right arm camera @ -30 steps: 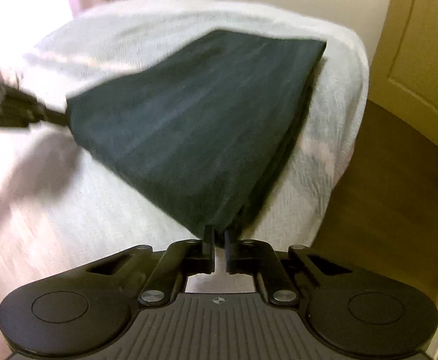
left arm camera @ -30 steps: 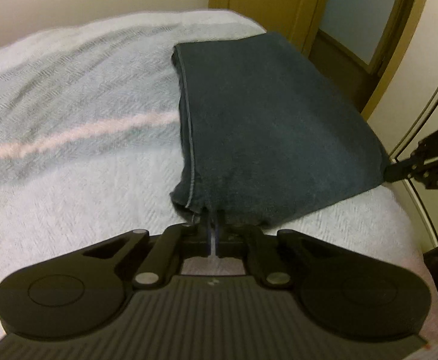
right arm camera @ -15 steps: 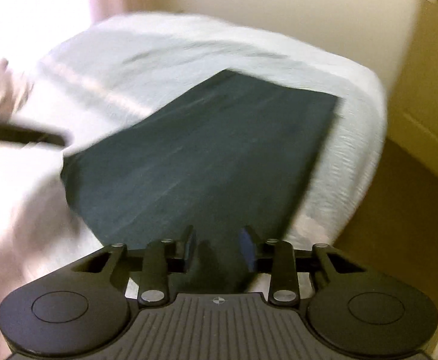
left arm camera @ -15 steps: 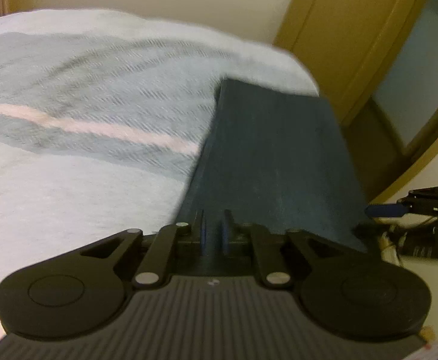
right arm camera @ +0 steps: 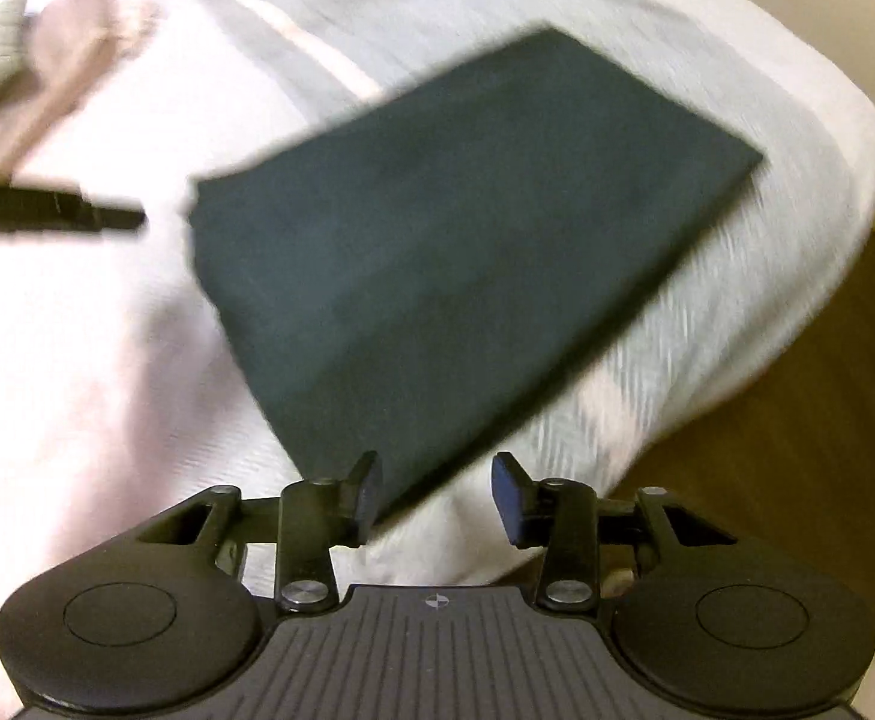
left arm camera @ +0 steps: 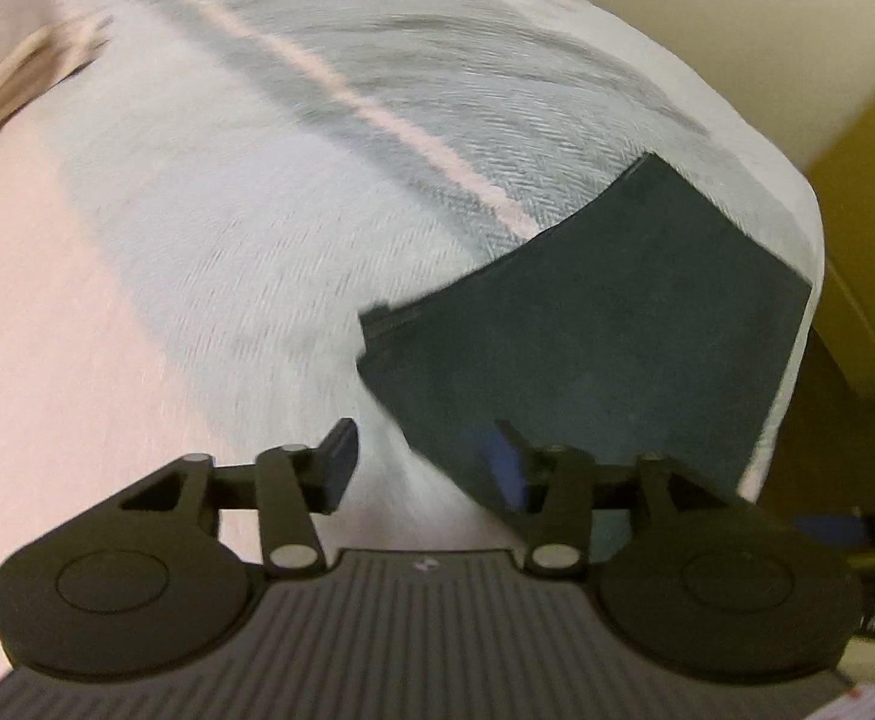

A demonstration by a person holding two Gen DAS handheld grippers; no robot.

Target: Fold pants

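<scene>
**Pants lie folded near the bed's corner, both claws let go**

The pants (right arm camera: 467,228) lie as a flat dark rectangle on the bed (right arm camera: 107,360), filling the centre of the right wrist view and the right half of the left wrist view, close to the rounded corner of the mattress. Their edges look straight and stacked, with no leg or waistband trailing loose, so the folding appears largely done. Whether another fold is wanted cannot be judged from these views; at most a smoothing or squaring-up seems left.

The right gripper (right arm camera: 436,495) sits at the bottom centre of its frame with its fingers spread wide; the near corner of the cloth shows between them, but neither pad presses on it. The left gripper (left arm camera: 422,468) is likewise spread apart and empty, its right finger over the near edge of the pants, its left over the pale bedcover. In the right wrist view it also shows as a dark bar at the left edge, just beside the pants' left corner.

Both frames are blurred, so fine creases cannot be read
</scene>
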